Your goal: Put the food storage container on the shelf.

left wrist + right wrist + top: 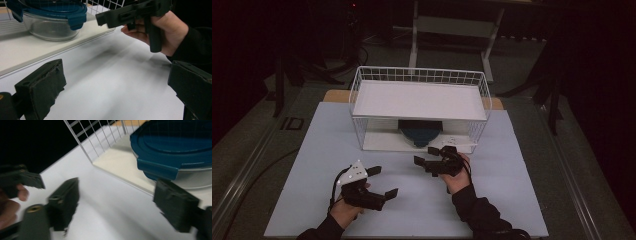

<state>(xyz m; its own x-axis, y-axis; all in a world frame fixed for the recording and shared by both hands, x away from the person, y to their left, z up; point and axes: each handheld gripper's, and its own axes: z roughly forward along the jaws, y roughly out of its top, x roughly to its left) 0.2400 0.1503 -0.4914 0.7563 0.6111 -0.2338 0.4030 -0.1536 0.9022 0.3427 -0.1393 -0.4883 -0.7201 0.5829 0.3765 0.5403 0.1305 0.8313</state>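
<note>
The right gripper [430,156], just right of centre in the high view, has its jaws spread wide with nothing between them. In the right gripper view its two black pads [65,201] frame bare table, and the right-hand one stands just in front of the container [175,152] in the upper right of that frame. The left gripper [383,181], lower left of centre in the high view, is likewise spread apart and empty, its pads [42,86] over the white tabletop [492,195].

The container is a round clear glass bowl under a dark blue lid with a snap-lock flap at its edge. It sits on the lower white board of the wire rack [419,75], at the centre of the high view, under the upper shelf.
</note>
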